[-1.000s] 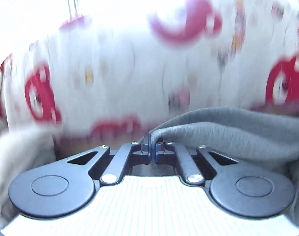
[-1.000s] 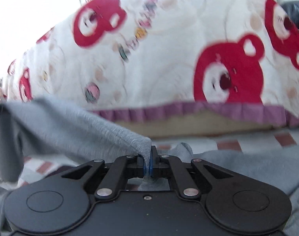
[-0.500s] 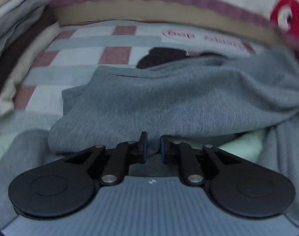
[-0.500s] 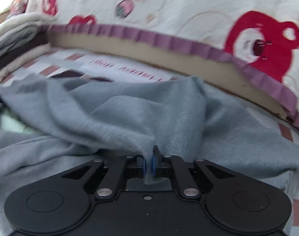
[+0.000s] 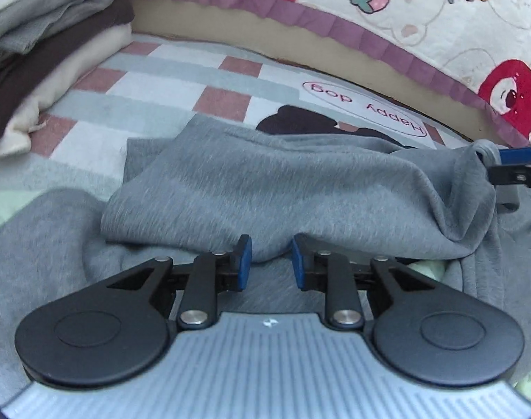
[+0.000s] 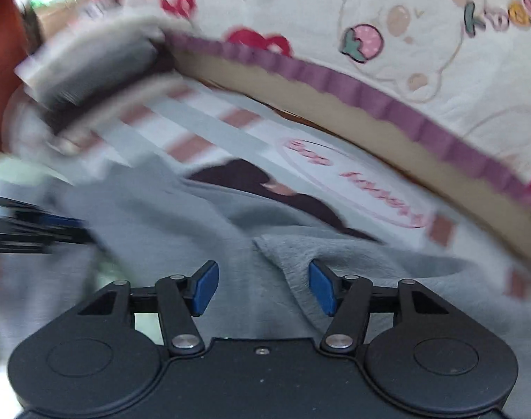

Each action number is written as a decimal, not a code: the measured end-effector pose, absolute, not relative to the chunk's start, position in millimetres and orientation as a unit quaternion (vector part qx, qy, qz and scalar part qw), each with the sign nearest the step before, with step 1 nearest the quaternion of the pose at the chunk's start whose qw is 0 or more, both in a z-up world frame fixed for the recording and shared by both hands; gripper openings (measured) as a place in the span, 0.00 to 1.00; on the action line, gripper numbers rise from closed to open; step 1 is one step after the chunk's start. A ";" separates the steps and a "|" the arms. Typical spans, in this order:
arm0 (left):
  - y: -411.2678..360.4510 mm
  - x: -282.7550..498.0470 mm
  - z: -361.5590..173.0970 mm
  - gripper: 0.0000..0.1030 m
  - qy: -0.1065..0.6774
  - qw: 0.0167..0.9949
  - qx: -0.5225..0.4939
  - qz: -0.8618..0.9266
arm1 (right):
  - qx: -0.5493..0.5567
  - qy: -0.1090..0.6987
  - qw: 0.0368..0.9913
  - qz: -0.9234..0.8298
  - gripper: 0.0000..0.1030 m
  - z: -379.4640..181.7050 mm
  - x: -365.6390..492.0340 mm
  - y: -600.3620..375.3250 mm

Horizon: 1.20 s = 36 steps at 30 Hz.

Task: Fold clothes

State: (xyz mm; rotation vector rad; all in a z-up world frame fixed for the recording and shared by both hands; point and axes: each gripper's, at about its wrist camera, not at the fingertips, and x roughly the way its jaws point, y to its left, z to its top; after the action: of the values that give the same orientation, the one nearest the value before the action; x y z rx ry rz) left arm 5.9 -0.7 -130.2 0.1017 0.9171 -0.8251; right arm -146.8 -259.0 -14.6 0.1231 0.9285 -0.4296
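Note:
A grey garment (image 5: 265, 181) lies on the checked bed sheet (image 5: 167, 83), its top part folded back over itself. My left gripper (image 5: 270, 262) sits low at the near edge of that fold. Its jaws are opening, and a bulge of grey cloth lies loose between the blue pads. My right gripper (image 6: 263, 288) is over the garment's (image 6: 335, 262) other end, jaws opening wide, with a cloth edge running between the pads untouched. One of its blue fingers (image 5: 516, 155) shows at the right edge of the left wrist view, beside a cloth corner. The right wrist view is blurred.
A stack of folded clothes (image 5: 49, 45) stands at the back left on the sheet. A white quilt with red bears and a purple frill (image 5: 422, 17) runs along the back. A "Happy dog" label (image 5: 366, 111) is printed on the sheet. Pale green cloth (image 5: 426, 269) peeks out under the garment.
Both grippers held the grey cloth up in front of the quilt, then came down to the bed and laid the fold over. Both sets of jaws have opened and let go.

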 end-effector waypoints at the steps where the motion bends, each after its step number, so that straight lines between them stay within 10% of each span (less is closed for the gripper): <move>1: -0.6 5.1 -130.7 0.23 0.430 0.815 0.047 -0.386 | 0.055 0.457 0.859 -0.224 0.60 -18.3 -143.4 -258.1; 15: 26.9 -3.1 -117.1 0.34 0.390 0.852 0.058 -0.344 | 0.130 0.542 0.775 -0.298 0.60 -47.9 -238.5 -240.1; 21: 32.0 -1.2 -126.9 0.34 0.394 0.858 0.028 -0.328 | 0.123 0.429 0.876 -0.182 0.68 -0.4 -166.5 -218.1; 32: 41.0 4.7 -138.8 0.34 0.424 0.846 0.008 -0.321 | 0.103 0.538 0.824 -0.147 0.69 -92.5 -11.2 -254.1; 35: 40.7 4.4 -136.3 0.38 0.431 0.843 0.001 -0.323 | 0.119 0.526 0.832 -0.129 0.37 -104.5 -17.3 -242.5; 36: 40.9 4.3 -136.1 0.40 0.430 0.842 -0.001 -0.326 | 0.121 0.517 0.838 -0.125 0.10 -102.2 -20.9 -238.4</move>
State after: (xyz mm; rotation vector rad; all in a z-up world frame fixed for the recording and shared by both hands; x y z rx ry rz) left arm 4.3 40.9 -136.1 -0.0023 0.9092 -0.6883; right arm -20.9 -238.4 -102.2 0.2559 1.0947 -0.2655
